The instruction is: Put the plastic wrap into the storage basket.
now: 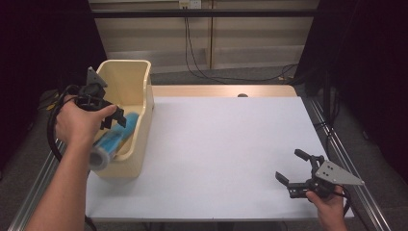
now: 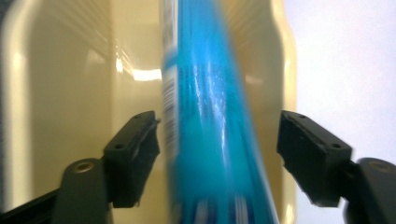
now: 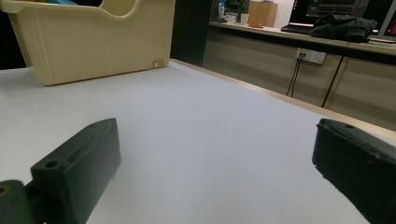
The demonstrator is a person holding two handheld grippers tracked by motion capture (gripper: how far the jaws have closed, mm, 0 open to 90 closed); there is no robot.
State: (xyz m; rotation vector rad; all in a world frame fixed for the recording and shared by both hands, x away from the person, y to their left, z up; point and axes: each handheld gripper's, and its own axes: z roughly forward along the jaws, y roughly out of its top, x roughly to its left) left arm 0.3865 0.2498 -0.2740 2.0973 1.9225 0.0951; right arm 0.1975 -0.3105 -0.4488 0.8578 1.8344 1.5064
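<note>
The white table took up most of the high view, and at its left edge stood a cream plastic bin, tall-walled and open at the top. Inside it lay a blue roll, slanted, its grey end poking up over the near rim. The left gripper hung over the bin with the roll between its jaws; in the left gripper view the pads stood clear of the blue wrap on both sides — parted, not pressing. The right gripper rested low at the table's near right corner, well apart from the bin, its jaws spread wide with nothing between them.

The step in hand looked like letting the roll go into the bin. To do it well, the jaws should probably open a touch wider before the hand lifts, and lift straight up along the bin's wall, so neither pad drags the wrap or tips the roll out over the rim.

A white label strip with what seemed a barcode ran down the roll's left side — too blurred to read.
</note>
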